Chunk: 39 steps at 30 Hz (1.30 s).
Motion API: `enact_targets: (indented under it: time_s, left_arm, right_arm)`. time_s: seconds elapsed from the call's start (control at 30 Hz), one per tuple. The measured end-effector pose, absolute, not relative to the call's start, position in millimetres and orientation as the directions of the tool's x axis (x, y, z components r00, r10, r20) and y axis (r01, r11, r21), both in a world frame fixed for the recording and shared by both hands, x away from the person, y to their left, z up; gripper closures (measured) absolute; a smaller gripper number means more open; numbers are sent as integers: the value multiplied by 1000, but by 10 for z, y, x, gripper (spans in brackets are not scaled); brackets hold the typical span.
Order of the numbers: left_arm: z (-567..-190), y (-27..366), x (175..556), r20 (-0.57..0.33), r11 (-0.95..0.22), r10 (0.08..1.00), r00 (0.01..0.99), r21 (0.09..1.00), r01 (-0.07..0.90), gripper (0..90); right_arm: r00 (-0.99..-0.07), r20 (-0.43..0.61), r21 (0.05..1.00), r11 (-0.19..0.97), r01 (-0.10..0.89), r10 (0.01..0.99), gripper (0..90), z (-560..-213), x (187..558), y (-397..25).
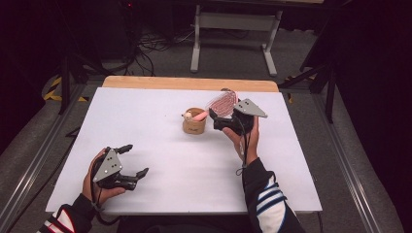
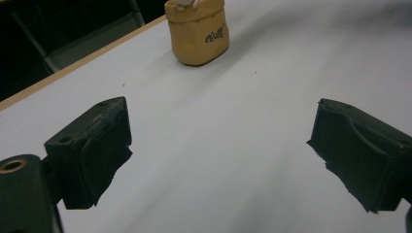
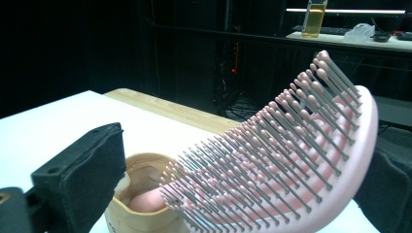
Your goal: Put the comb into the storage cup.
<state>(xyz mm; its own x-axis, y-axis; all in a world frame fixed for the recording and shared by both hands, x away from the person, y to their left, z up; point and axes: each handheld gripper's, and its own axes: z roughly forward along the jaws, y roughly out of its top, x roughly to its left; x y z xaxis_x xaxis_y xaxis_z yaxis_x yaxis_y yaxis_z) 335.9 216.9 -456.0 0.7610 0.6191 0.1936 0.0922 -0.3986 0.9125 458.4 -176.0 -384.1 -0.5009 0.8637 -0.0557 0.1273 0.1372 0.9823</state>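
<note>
The right gripper (image 1: 224, 118) hovers past the table's (image 1: 160, 194) middle, toward the far edge, over the small wooden cup (image 1: 194, 127). A pink hairbrush (image 3: 291, 160) sits between its spread jaws, handle in the cup; whether they grip it, I cannot tell. Near the front left corner, the left gripper (image 1: 133, 161) is released, jaws wide.

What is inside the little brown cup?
The pink hairbrush's handle end sits in the little brown cup, with the hairbrush leaning out between the right gripper's jaws. The cup's bottom is hidden.
</note>
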Motion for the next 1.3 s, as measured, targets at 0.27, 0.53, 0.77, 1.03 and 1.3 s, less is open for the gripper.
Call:
enact_targets:
  time_s: [0.27,0.53,0.77,1.03,1.3]
  left_arm:
    - [-4563,2166,3364,191,-397,619,762,913,94,86]
    - [-4564,2165,3366,190,-398,618,763,912,96,85]
    - [-4562,2165,3363,192,-399,619,762,912,95,85]
    - [-4557,2174,3364,189,-394,620,761,914,94,84]
    - [-4552,2175,3362,194,-396,621,759,914,91,81]
  right_arm:
    - [-477,-76,980,154,126,876,27,-3828,4577,-1775]
    - [-468,-64,982,139,127,882,30,-3822,4575,-1821]
    - [-456,-88,982,153,107,885,31,-3781,4545,-1827]
    - [-450,-86,984,147,102,889,32,-3758,4530,-1871]
    - [-430,-118,983,166,75,895,34,-3689,4477,-1911]
